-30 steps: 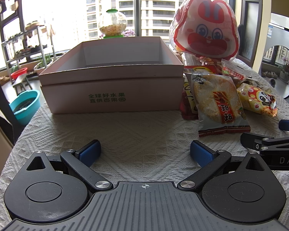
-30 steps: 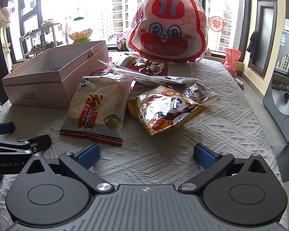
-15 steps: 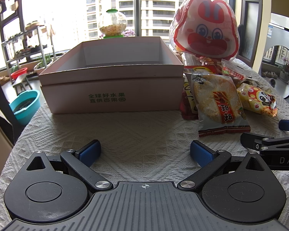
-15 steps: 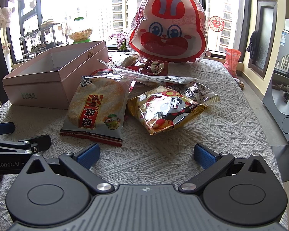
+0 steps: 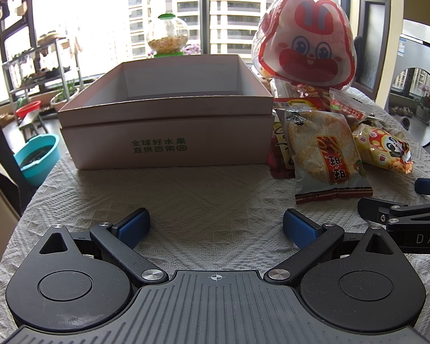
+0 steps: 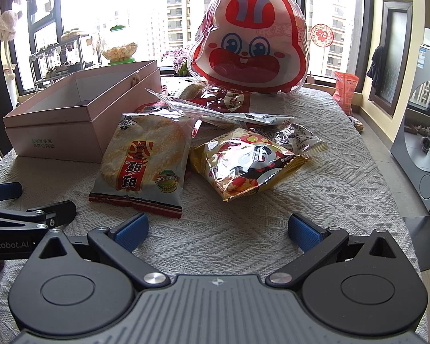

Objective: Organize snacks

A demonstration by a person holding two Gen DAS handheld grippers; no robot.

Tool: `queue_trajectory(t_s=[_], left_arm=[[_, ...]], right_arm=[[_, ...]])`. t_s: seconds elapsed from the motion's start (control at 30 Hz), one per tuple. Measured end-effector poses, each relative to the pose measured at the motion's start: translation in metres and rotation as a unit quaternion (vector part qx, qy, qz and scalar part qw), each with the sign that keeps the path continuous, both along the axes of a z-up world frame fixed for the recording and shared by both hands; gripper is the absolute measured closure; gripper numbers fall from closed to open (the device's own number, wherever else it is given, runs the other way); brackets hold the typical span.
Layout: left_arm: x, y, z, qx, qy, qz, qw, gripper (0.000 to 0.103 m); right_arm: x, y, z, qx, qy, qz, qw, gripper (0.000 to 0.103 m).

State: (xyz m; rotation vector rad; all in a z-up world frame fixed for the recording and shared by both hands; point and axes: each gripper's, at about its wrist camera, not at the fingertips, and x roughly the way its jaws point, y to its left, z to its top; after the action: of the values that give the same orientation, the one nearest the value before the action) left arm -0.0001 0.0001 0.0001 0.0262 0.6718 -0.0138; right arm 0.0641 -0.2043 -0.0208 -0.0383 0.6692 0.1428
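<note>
1. The surface (image 5: 215,200) wears a white textured cloth; windows fill the top of the frame.
2. The pink box (image 5: 169,143) sits centre, snacks (image 6: 146,160) piled right of it.
3. Left claw (image 5: 216,225) and right claw (image 6: 218,230) are both spread, empty.

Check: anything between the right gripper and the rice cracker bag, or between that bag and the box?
Nothing visible. Only bare tablecloth separates the open right gripper from the rice cracker bag. The open box sits just left of the bag.

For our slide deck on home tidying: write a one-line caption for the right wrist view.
Open right gripper rests on the tablecloth facing a rice cracker packet, panda snack bag and empty pink box.
</note>
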Motion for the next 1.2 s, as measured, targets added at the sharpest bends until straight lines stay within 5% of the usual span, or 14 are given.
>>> queue_trajectory(t_s=[1.0, 1.07, 1.2], left_arm=[[0.000, 0.002, 0.002, -0.008, 0.006, -0.004, 0.9999, 0.002], [0.008, 0.004, 0.015, -0.018, 0.045, -0.040, 0.9980, 0.002], [0.029, 0.008, 0.051, -0.052, 0.119, -0.096, 0.9869, 0.002]], right_arm=[[-0.003, 0.002, 0.000, -0.001, 0.002, 0.004, 1.000, 0.000], [0.000, 0.001, 0.004, -0.009, 0.024, 0.021, 0.999, 0.000], [0.019, -0.001, 0.021, -0.039, 0.139, 0.091, 0.985, 0.000]])
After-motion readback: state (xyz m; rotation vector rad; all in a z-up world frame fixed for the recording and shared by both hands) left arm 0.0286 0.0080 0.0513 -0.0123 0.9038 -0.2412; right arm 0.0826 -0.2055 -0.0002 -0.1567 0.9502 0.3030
